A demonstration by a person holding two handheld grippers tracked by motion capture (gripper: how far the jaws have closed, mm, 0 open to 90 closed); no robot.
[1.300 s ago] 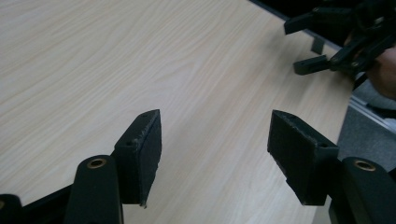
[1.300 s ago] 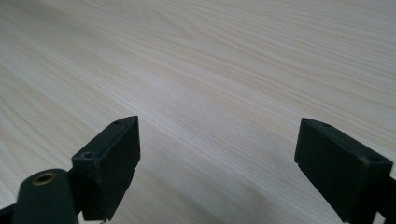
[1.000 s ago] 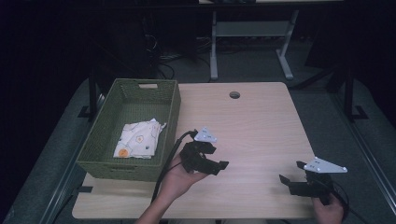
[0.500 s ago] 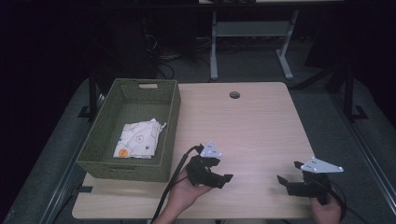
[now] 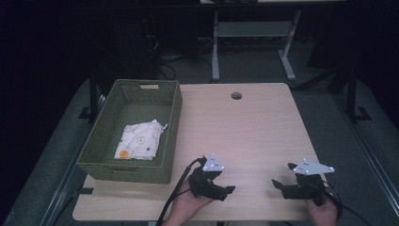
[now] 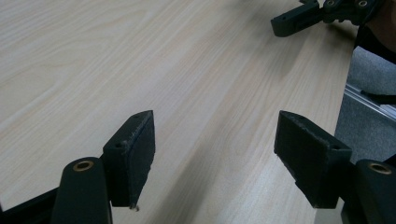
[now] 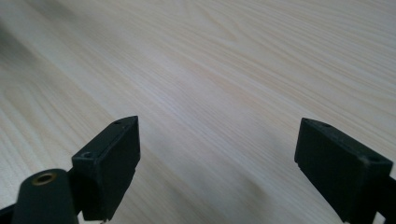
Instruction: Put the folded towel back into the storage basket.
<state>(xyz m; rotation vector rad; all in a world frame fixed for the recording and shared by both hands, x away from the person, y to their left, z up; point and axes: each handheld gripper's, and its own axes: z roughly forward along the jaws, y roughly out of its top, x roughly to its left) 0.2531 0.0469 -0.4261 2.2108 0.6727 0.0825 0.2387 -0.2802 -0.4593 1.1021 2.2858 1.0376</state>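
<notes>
Pale wood worktop (image 5: 254,127) bearing both claws near its front edge, left claw (image 5: 225,192) just widened and right claw (image 5: 278,186) spread wide, each empty, apparently because the folded cloth (image 5: 139,140) already lies in the green basket (image 5: 174,113)
</notes>
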